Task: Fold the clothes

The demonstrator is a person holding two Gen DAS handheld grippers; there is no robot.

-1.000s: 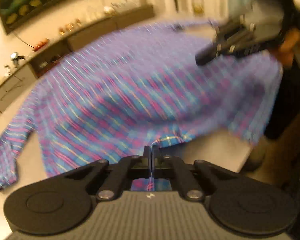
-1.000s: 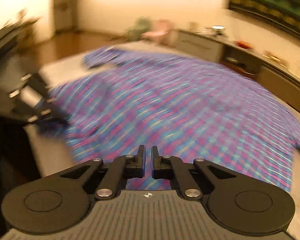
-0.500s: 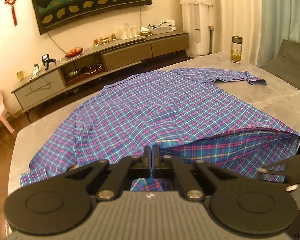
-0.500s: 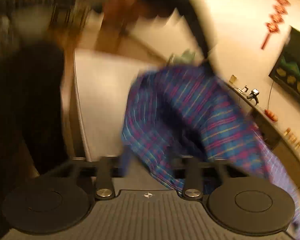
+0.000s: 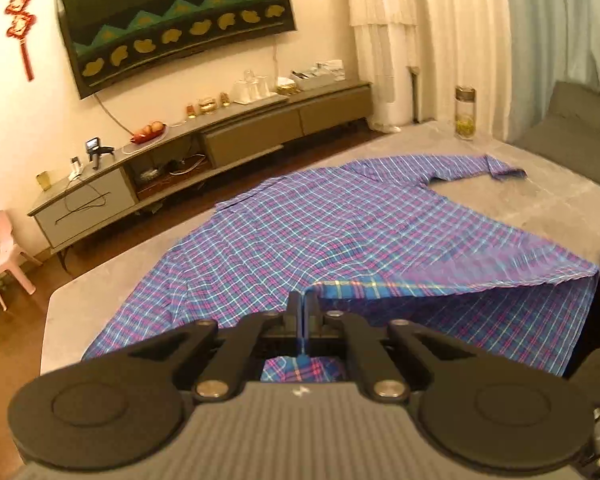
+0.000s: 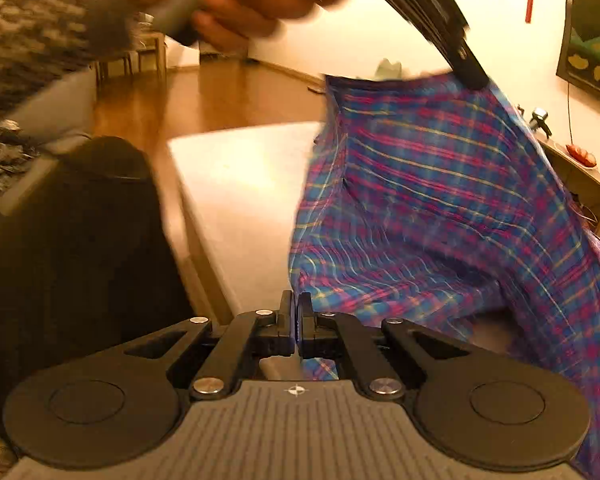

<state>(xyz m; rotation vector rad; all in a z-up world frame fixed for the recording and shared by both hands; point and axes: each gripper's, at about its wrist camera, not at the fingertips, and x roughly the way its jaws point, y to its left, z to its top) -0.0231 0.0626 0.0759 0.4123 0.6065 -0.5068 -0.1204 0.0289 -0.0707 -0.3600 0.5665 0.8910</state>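
- The table [image 5: 560,208] is a big grey slab that fills the middle of the room, its far right corner bare.
- The shirt [image 5: 300,232], blue and magenta plaid, lies spread over most of the table, one sleeve [image 5: 472,166] stretched out flat toward the far right.
- Its near hem is lifted off the table: the edge runs taut from the left gripper to the right side, and the inner face of the cloth shows underneath.
- A long cabinet [image 5: 228,136] stands along the far wall under a dark screen [image 5: 172,16], with a plate of fruit and small glassware on top.
- A grey sofa [image 5: 572,120] sits to the right, past the table.
- The left gripper [image 5: 304,312] is pressed together on the hem, a strip of plaid caught between its fingers.
- From the right wrist view the left gripper [image 6: 472,76] shows from the side, gripped by the person's hand [image 6: 236,8], the shirt [image 6: 440,200] hanging from its tip.
- The right gripper [image 6: 296,316] has just closed; its fingers pinch the shirt's lower edge, with cloth showing behind them.
- A jar [image 5: 465,114] stands on the far edge of the table, well apart from the shirt.
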